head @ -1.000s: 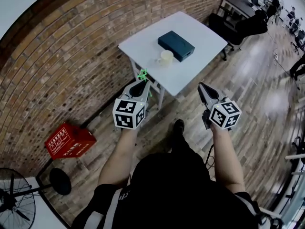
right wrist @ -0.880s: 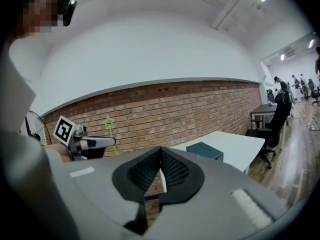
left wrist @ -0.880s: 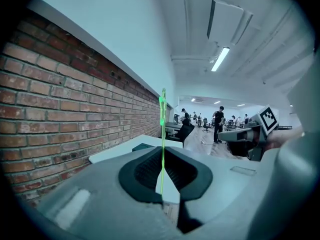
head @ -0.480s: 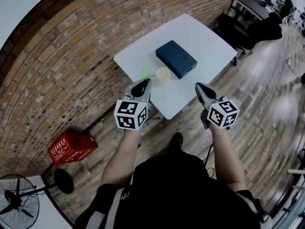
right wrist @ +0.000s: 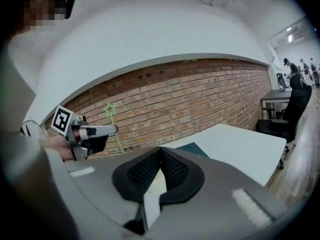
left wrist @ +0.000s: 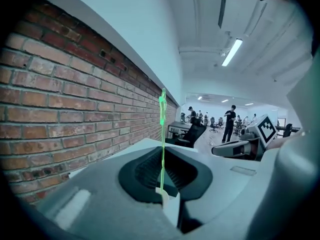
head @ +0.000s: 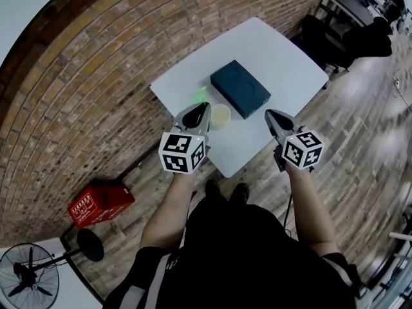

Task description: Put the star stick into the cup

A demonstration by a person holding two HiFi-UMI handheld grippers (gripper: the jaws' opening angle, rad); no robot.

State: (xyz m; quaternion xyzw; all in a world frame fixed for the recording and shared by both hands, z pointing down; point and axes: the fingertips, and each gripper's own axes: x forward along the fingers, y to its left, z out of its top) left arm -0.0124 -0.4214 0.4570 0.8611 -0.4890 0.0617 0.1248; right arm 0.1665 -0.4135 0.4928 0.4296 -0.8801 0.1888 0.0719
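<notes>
1. Two hand-held grippers were held out by a person over a white rectangular desk [head: 277,50] that stood against a red brick wall [head: 96,76].
2. The left hand-held gripper [head: 205,107] was clenched on the lower end of a thin, translucent green plastic star stick [head: 201,95]. The stick rose upright from between its jaws, with the star at the top.
3. The right hand-held gripper [head: 270,114] had its jaws together with nothing in them. It hung over the desk's near edge, well apart from the stick.
4. A small, pale cream, round cup [head: 221,115] stood on the desk just beside the left jaws and near a flat, dark teal box [head: 239,89].
5. Judging by this, the step in hand was carrying the stick to the cup. The stick was beside the cup, not yet inside it.
6. The next move would likely call for bringing the gripped end over the cup's mouth and lowering it inside. The jaws should let go only once the stick leaned on the rim, as so light a cup might tip.
</notes>
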